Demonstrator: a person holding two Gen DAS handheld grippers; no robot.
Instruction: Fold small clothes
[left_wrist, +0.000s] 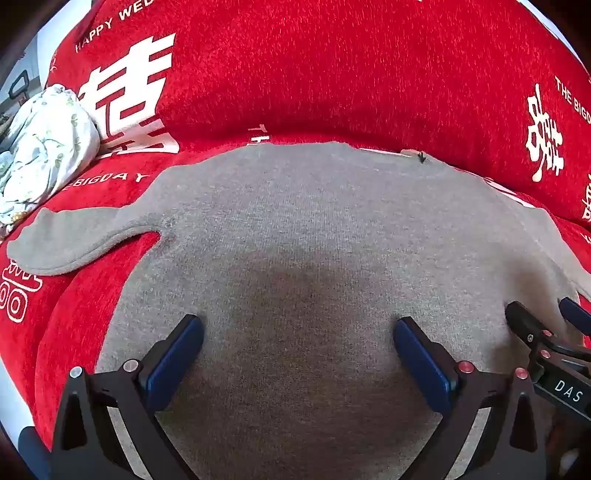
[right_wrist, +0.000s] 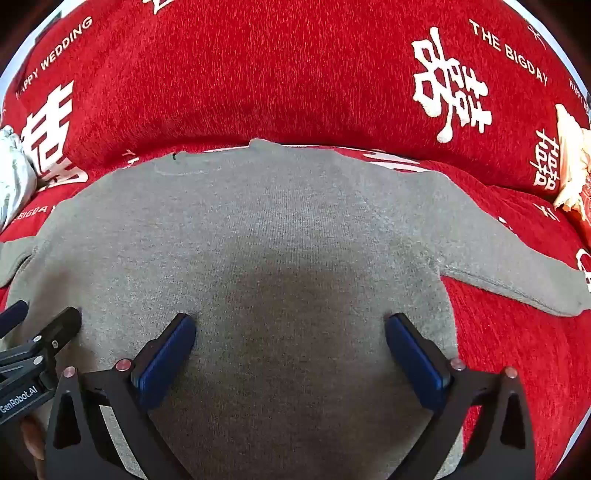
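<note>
Grey knitted small sweater spread flat, front or back side up, on a red chenille sofa cover printed with white double-happiness characters and English lettering. Neckline edge lies toward the backrest; a small black mark sits near that edge. In the left wrist view 1 sleeve extends sideways and tapers onto the red cover; in the right wrist view the opposite sleeve does the same.

Left gripper — black frame, blue pads — has its jaws spread wide over the lower body of the sweater, nothing between them. Right gripper, same build, likewise has jaws wide apart above the knit, gripping nothing. Whether either set of fingertips touches the fabric cannot be told. Each gripper appears at the edge of the other's view, so the 2 stand side by side near the hem region.

Crumpled pale cloth with a green leaf print rests on the seat against the backrest, beyond the left sleeve and apart from it. Cream-and-orange item lies at the far right of the seat — too cropped to identify.
</note>
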